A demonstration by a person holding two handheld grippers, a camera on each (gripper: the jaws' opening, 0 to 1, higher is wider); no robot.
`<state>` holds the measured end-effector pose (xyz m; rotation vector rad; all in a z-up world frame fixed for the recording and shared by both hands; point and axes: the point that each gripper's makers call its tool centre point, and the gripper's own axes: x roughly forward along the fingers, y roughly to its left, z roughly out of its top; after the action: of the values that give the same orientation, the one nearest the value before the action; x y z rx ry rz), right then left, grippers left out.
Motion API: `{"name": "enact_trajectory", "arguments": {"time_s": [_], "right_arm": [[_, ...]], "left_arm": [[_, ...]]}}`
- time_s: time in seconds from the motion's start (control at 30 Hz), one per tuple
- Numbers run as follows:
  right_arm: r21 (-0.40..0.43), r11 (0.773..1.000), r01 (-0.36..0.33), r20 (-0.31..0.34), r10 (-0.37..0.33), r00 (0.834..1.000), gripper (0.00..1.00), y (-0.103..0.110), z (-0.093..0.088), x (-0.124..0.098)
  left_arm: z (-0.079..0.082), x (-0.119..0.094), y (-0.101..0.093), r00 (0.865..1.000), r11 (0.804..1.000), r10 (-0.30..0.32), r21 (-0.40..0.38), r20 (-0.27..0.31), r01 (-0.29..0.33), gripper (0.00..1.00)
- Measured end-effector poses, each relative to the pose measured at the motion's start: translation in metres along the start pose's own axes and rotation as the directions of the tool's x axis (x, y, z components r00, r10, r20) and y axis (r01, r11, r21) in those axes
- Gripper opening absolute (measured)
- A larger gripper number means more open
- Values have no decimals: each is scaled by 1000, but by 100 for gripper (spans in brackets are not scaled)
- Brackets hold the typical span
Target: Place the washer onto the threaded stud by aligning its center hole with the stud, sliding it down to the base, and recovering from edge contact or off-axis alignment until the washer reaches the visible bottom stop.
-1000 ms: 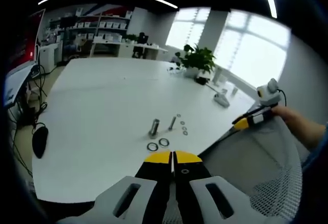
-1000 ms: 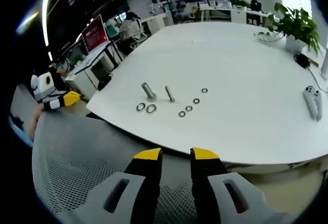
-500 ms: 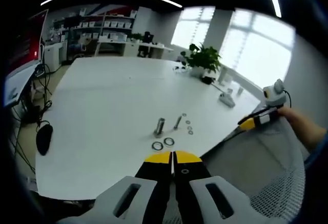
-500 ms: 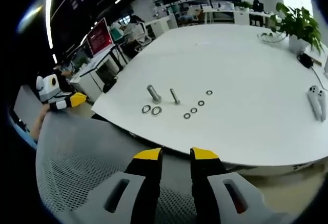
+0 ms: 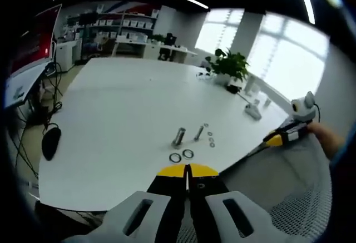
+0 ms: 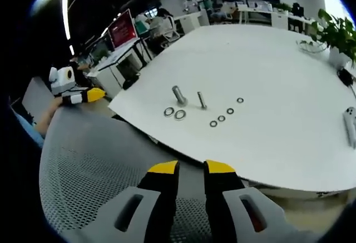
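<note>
The left tongs (image 5: 187, 169) were clenched empty and the right tongs (image 6: 191, 167) slightly parted above grey mesh, while small metal washers (image 6: 221, 118) lay flat beside the upright threaded stud (image 6: 201, 99) mid-frame on the smooth white table (image 6: 289, 120).

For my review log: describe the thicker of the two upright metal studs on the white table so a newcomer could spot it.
Start at the big white table and find the small cluster of metal parts near its closer edge. The thick silver stud stands just behind two large steel washers. Its neighbour, the slimmer stud, stands beside a line of four smaller washers.
</note>
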<state>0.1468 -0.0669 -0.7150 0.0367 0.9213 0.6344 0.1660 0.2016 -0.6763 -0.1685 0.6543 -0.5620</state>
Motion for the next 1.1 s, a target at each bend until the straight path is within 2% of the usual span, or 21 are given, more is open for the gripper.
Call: {"name": "enact_trajectory", "arguments": {"time_s": [0.07,0.17,0.27,0.33,0.47,0.5,0.53,0.57,0.6,0.67,0.73,0.8,0.83,0.87,0.9,0.93,0.97,1.07,1.1], "right_arm": [[-22,1000,1,-18,-2,1000,20,0,-2,1],[-50,999,-16,-15,15,1000,20,3,-1,1],[-56,998,-30,-21,29,999,20,4,-1,1],[-83,996,-40,-12,39,999,20,6,2,2],[-95,994,-62,-35,59,998,20,9,-2,2],[-102,992,-71,-23,69,997,20,10,0,2],[-110,991,-78,-18,76,997,20,11,1,2],[-115,990,-81,-22,79,997,20,12,1,2],[-112,990,-79,-23,77,997,20,11,0,2],[-110,991,-80,-14,79,997,20,11,2,1],[-124,988,-94,-23,92,996,20,13,1,2],[-123,988,-95,-21,93,995,20,13,1,1],[-120,988,-94,-16,93,996,20,13,2,1],[-120,988,-94,-13,93,996,20,13,3,1],[-120,988,-95,-13,95,995,20,13,3,1],[-119,988,-96,-13,95,995,20,13,3,1],[-117,989,-95,-11,95,995,20,13,3,1],[-110,990,-91,-2,92,996,20,12,4,1],[-111,990,-92,-2,92,996,20,13,4,1]], "left_arm": [[-13,-1,6,997,999,44,-16,-67,-45,0],[-8,3,2,999,1000,19,1,-49,-19,0],[-12,4,2,997,1000,27,9,-71,-27,0],[-11,4,0,998,1000,14,28,-63,-13,0],[-11,5,-3,997,1000,-2,14,-73,3,0],[-1,6,-8,998,997,-37,64,-42,39,1],[3,7,-10,998,995,-44,92,-38,48,3],[-1,9,-8,994,993,-37,110,-106,49,7],[-2,11,-6,990,990,-18,133,-140,37,7],[0,16,-4,981,966,7,256,-196,45,6],[6,27,-10,972,933,-11,347,-234,94,6],[4,35,-15,947,908,-48,381,-318,173,6],[3,40,-15,929,892,-50,402,-368,207,6],[3,44,-14,921,876,-36,432,-389,217,6],[7,51,-13,916,842,-22,486,-401,233,7],[8,54,-15,911,826,-23,506,-412,249,8],[8,60,-16,900,815,-26,512,-434,270,8],[9,74,-15,892,806,-33,516,-450,290,13],[6,82,-13,882,796,-28,523,-469,304,16]]}}
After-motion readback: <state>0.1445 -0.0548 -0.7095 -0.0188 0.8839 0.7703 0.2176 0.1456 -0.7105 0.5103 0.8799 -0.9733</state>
